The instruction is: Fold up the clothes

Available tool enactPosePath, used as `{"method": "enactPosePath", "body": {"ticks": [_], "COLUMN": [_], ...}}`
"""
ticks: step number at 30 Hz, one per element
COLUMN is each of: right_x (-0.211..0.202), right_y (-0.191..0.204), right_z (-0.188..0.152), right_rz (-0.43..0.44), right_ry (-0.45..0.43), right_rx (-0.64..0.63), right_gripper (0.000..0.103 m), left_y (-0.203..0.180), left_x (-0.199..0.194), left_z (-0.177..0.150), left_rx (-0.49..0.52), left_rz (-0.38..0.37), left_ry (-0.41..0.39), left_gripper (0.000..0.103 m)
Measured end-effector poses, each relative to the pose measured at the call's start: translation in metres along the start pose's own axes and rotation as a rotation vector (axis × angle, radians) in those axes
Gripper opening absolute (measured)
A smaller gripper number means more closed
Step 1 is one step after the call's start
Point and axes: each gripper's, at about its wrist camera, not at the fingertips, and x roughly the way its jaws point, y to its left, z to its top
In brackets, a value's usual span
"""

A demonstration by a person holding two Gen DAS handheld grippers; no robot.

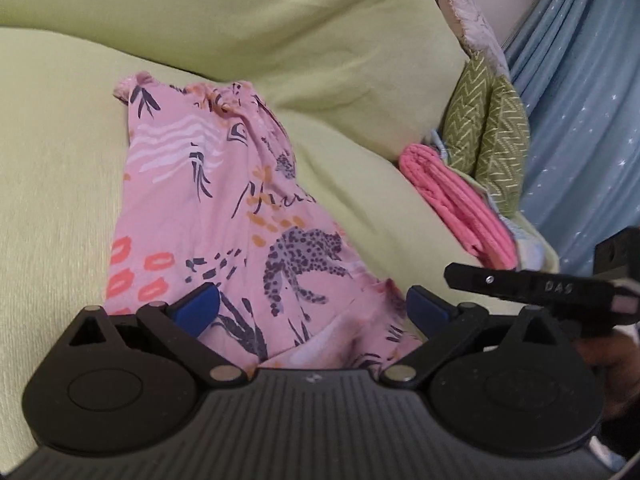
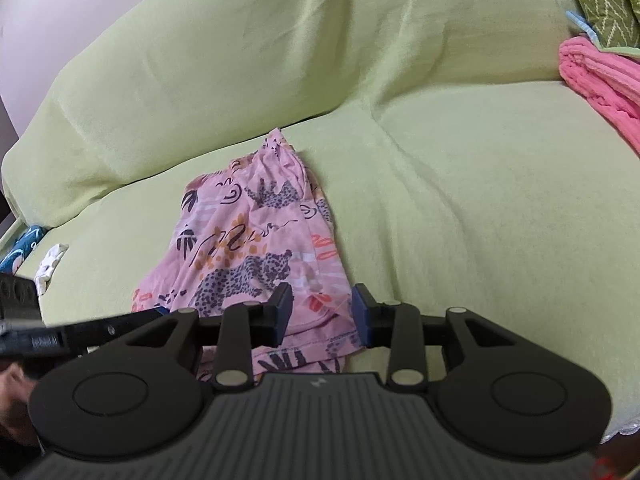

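Observation:
A pink garment [image 1: 224,216] printed with leopards, leaves and lips lies on the light green sofa seat [image 1: 52,184]. It also shows in the right wrist view [image 2: 256,248]. My left gripper [image 1: 312,312] is open, its blue-padded fingers spread either side of the garment's near edge. My right gripper [image 2: 322,312] is open, its jaws closer together, with the garment's near hem between them; the pads do not press the cloth. The right gripper's finger [image 1: 520,284] shows at the right of the left wrist view.
Folded pink cloth [image 1: 460,208] and a green zigzag-patterned item [image 1: 488,132] are stacked at the sofa's right end. A blue starred curtain [image 1: 592,100] hangs behind. The green backrest [image 2: 280,48] rises behind the seat. Small white [image 2: 50,264] and blue cloths [image 2: 20,248] lie at the left.

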Motion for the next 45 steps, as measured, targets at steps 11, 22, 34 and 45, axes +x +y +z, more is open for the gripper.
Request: {"method": "enactPosePath", "body": {"ticks": [11,22,34,45], "right_x": [-0.009,-0.01,-0.003,-0.008], "right_y": [0.0,-0.001,0.008,0.01], "right_z": [0.002,0.0,-0.008,-0.011], "right_rz": [0.002,-0.004,0.028,0.03], "right_ry": [-0.031,-0.024,0.024,0.045], "right_rx": [0.004,0.001,-0.079,-0.152], "right_gripper": [0.043,0.046,0.051,0.051], "left_y": [0.005,0.0,0.003,0.021], "left_x": [0.005,0.008,-0.012,-0.05], "left_z": [0.01,0.011,0.027,0.043], "left_rx": [-0.018,0.053,0.134,0.136], "left_rz": [0.023,0.051,0.097,0.145], "left_ry": [0.029,0.011,0.039,0.025], "left_gripper": [0.102,0.101,0.099,0.102]}}
